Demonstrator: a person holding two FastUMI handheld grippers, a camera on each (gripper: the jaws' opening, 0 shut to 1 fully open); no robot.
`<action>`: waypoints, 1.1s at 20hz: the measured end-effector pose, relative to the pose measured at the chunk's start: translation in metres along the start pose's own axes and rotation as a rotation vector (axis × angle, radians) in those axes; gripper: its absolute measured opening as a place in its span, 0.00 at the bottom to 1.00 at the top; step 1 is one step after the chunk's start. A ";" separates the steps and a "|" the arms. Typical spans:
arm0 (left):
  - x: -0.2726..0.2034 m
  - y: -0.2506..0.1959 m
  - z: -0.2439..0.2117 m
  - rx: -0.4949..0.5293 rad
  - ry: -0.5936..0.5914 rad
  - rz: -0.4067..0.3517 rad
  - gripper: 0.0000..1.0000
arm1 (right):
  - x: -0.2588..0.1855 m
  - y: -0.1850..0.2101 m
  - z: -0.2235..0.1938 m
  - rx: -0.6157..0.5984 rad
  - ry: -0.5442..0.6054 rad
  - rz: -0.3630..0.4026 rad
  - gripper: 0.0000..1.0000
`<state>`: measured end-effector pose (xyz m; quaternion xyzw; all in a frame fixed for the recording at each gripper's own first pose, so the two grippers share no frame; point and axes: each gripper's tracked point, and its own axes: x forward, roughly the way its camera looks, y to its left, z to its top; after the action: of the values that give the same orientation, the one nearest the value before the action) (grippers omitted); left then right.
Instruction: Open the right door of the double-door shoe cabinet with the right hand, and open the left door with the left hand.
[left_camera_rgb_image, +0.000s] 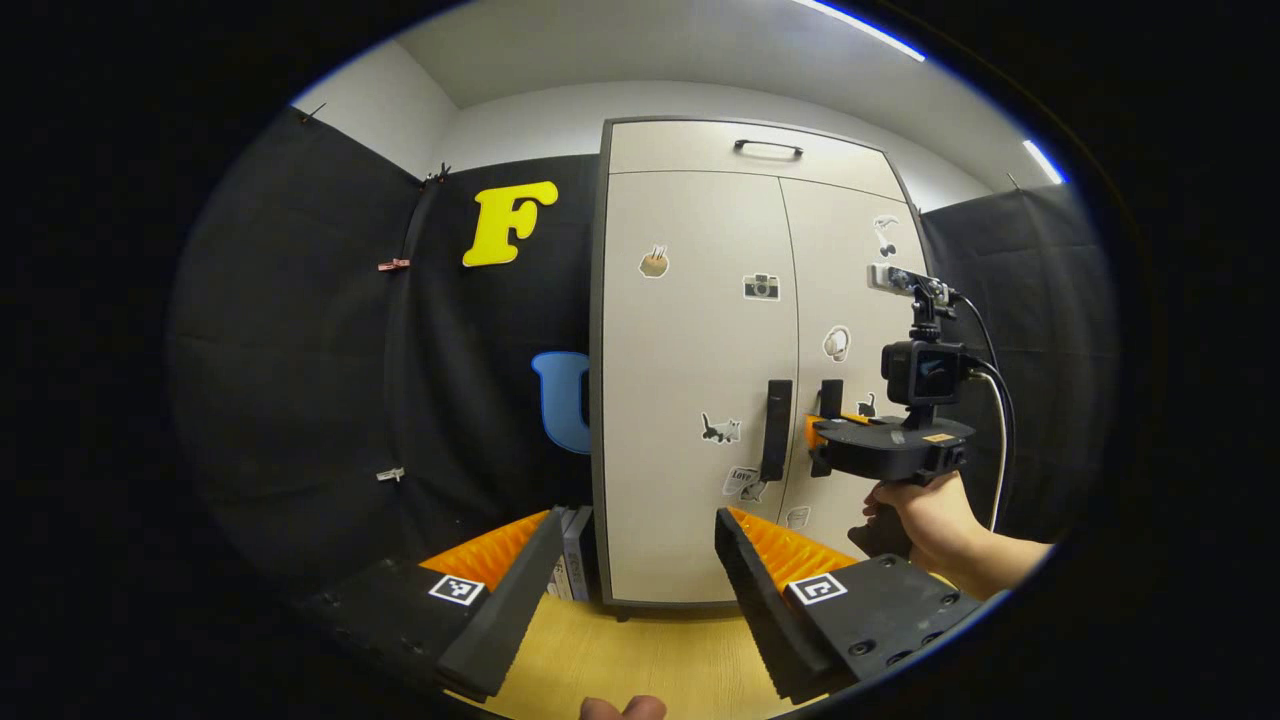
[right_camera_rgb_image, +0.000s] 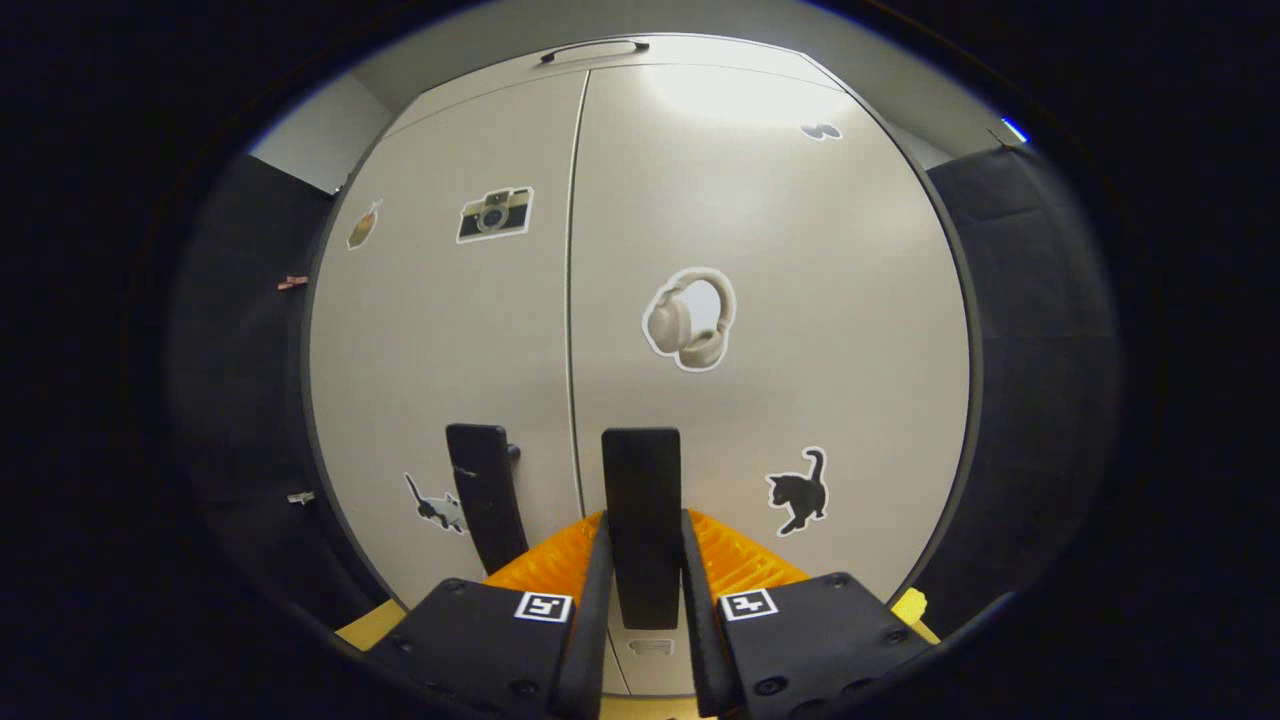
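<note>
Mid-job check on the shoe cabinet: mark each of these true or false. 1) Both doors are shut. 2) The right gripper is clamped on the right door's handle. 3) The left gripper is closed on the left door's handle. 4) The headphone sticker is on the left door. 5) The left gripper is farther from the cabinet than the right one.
1) True: the left door and right door sit flush.
2) True: the right gripper has both fingers against the right handle.
3) False: the left gripper is open, short of the left handle.
4) False: the headphone sticker is on the right door.
5) True.
</note>
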<state>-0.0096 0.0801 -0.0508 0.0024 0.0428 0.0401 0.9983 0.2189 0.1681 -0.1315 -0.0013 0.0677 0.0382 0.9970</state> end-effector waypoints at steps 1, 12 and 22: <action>0.000 0.002 -0.001 -0.003 0.001 0.000 0.95 | 0.000 -0.002 -0.006 0.002 0.020 -0.015 0.41; -0.014 0.016 -0.003 -0.021 0.004 0.016 0.95 | 0.001 -0.002 -0.006 -0.006 0.027 -0.038 0.17; -0.031 0.014 0.004 -0.031 -0.016 0.026 0.95 | -0.030 -0.009 0.002 0.038 0.039 0.057 0.12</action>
<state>-0.0413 0.0913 -0.0438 -0.0122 0.0343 0.0535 0.9979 0.1904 0.1571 -0.1251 0.0187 0.0879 0.0652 0.9938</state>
